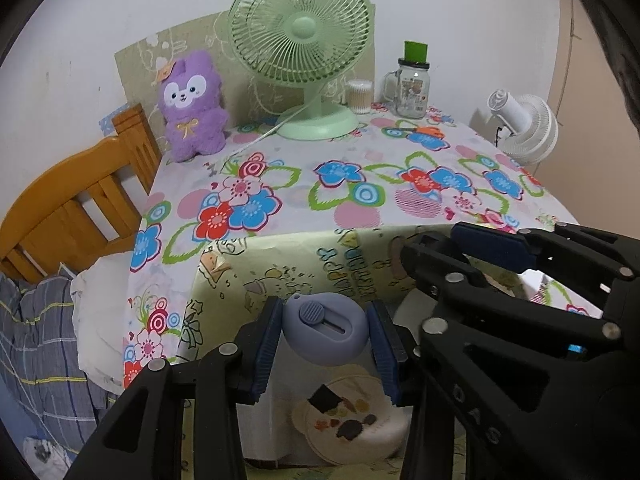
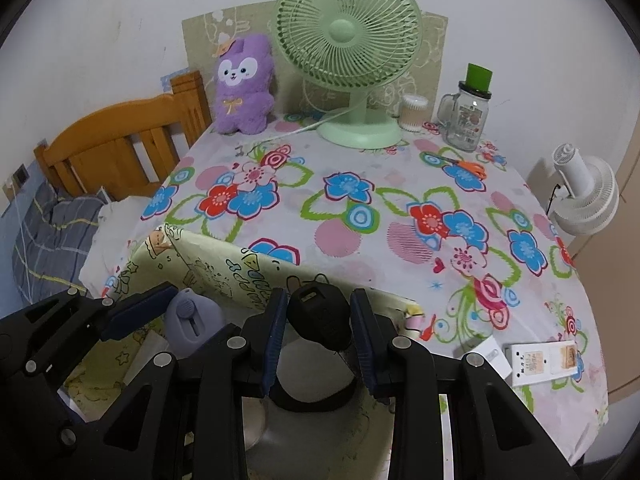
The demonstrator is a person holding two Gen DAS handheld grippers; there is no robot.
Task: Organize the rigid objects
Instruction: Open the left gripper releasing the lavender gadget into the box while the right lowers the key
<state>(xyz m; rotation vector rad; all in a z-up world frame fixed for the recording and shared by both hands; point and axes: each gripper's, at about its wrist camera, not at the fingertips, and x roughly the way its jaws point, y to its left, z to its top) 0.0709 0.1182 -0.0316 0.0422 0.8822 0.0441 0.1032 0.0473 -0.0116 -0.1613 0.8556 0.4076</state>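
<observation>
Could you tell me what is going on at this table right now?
A person is holding a gripper in each hand in front of the flower-patterned table. The left gripper is shut on a small lilac box cutter, and the right gripper is shut on a black rounded object, possibly a key fob. Both items are held in the air just off the table's near edge. A green fan, a purple plush toy and a glass jar stand at the back.

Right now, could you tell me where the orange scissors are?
The orange scissors lie flat on the floral tablecloth toward the far right of the table, just in front of the glass mug jar and right of the green fan.
</observation>
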